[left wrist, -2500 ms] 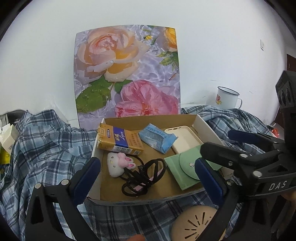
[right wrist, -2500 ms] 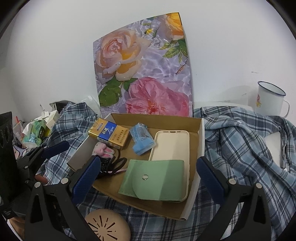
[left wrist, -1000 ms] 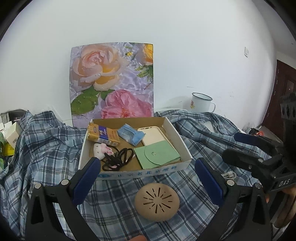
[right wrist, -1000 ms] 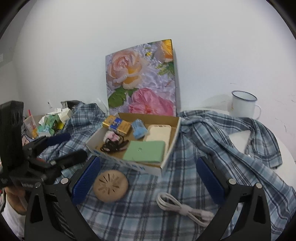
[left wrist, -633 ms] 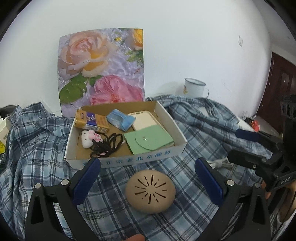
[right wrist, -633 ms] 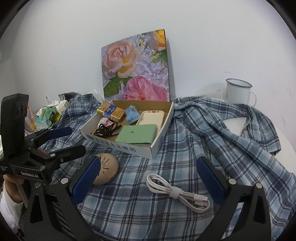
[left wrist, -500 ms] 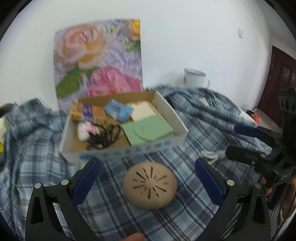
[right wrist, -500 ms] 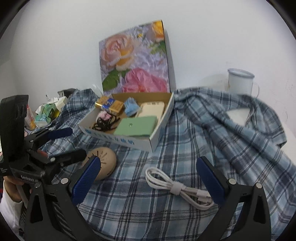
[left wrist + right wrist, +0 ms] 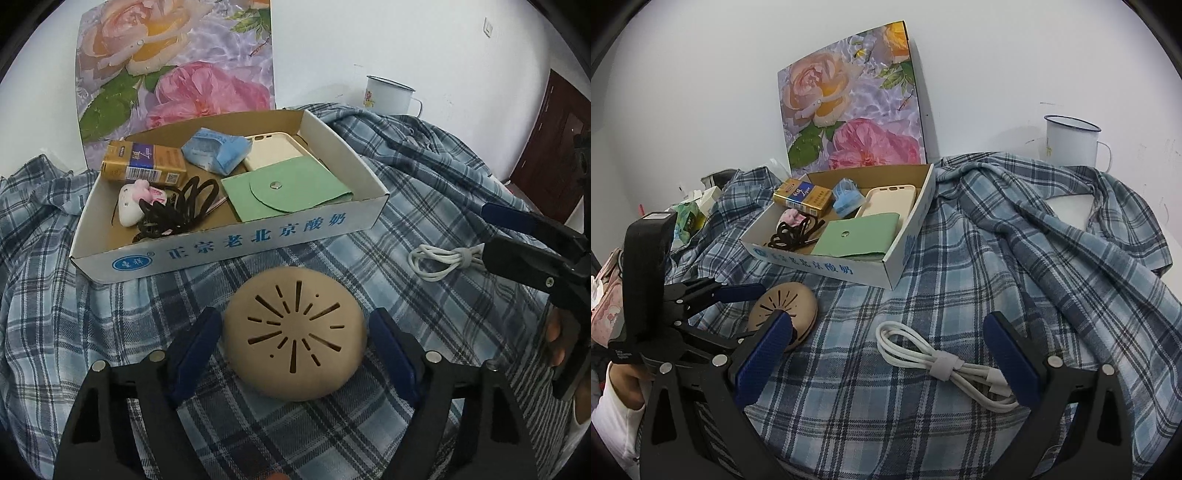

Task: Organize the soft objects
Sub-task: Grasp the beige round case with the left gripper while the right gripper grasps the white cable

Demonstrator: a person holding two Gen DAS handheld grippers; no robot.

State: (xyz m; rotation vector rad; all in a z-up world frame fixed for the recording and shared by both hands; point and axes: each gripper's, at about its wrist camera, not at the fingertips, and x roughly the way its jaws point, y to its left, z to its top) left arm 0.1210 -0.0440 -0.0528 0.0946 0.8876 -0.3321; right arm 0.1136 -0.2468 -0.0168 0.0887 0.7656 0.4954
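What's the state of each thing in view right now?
Left hand-held gripper: jaws just closing, astride the tan vented dome; contact unclear.
Right hand-held gripper: open, over the white cable.
White cable: coiled, strapped, on the plaid cloth.
Cardboard box: open-topped, filled.
Green pouch: snapped shut.
Enamel mug: upright.

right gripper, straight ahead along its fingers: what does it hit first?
Most likely the coiled white cable, lying on the plaid cloth between the open right gripper fingers; depth is uncertain, so possibly cloth first.
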